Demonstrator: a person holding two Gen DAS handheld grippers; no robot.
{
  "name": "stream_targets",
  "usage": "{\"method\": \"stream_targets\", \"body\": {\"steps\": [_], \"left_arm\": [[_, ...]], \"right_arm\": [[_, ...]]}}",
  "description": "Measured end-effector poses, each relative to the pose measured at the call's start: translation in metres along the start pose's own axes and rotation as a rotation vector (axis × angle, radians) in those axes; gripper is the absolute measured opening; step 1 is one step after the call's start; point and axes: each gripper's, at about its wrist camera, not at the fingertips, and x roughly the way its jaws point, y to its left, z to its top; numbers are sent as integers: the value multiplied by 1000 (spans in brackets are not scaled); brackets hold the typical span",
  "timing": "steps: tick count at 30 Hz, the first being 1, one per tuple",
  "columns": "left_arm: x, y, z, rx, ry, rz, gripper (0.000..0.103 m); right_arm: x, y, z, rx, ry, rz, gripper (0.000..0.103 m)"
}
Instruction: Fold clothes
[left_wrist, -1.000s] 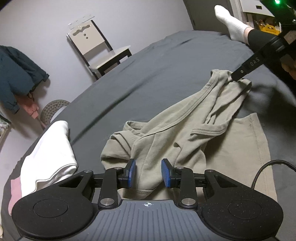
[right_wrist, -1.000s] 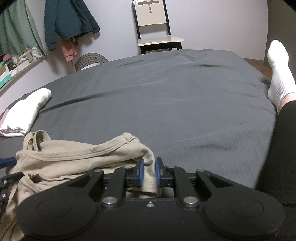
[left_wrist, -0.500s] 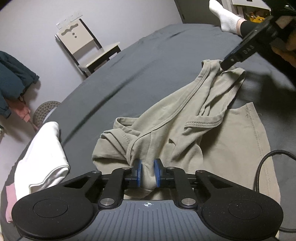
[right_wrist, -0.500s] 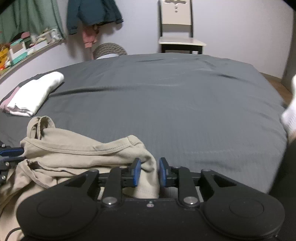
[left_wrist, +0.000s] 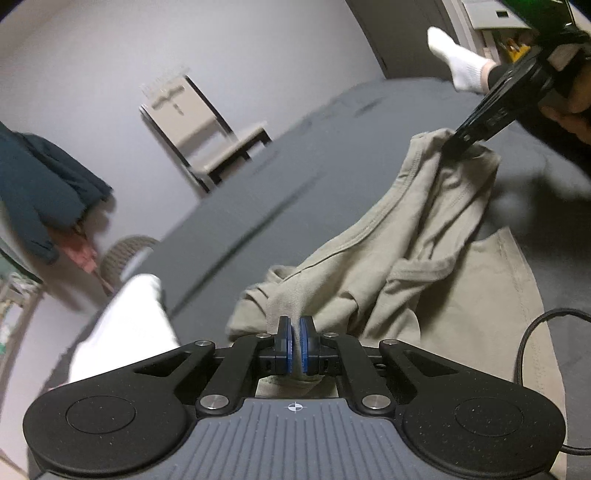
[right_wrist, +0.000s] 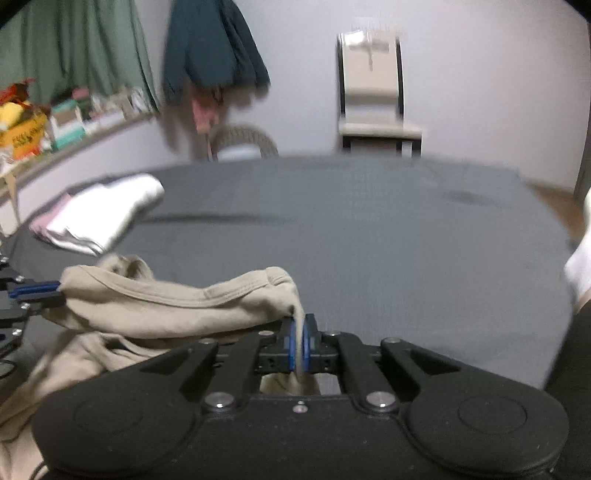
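Both jaws now clamping shirt (left_wrist: 391, 258): left gripper (left_wrist: 294, 347), right gripper (right_wrist: 300, 345). I'm lifting (spreading flat next).

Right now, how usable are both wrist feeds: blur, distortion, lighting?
Left wrist: background smeared by motion, chair streaked, left gripper sharp on the tan shirt. Right wrist: same smear on the white folded pile; right gripper crisp. Both show strong fisheye bowing and dim, flat light.
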Motion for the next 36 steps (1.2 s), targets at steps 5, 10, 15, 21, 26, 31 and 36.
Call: {"method": "stream_targets", "body": {"steps": [5,10,15,21,26,31,36], "left_arm": [[-46,1,-5,-26,-74,37,4],[-73,-12,-25,-1,-55,-63,5],[-55,-39,-46,126,45,-112,5],[-55,-58,-44,185,36,-41,5],[-59,-65,-42,214,32,16,5],[-62,-70,-42,225,45,32,6],[-65,-73,-42,220,52,40,7]], "right_arm": [[-77,28,-1,-58,-99,34,4],[-88,59,-20,-234,34,7,4],[-61,73,-31,-289,169,-60,4],[-57,76,-32,-286,193,-62,5],[-54,76,-33,-294,211,-64,6],[-52,75,-34,-296,222,-62,6],[-51,74,-34,-294,233,-59,7]]}}
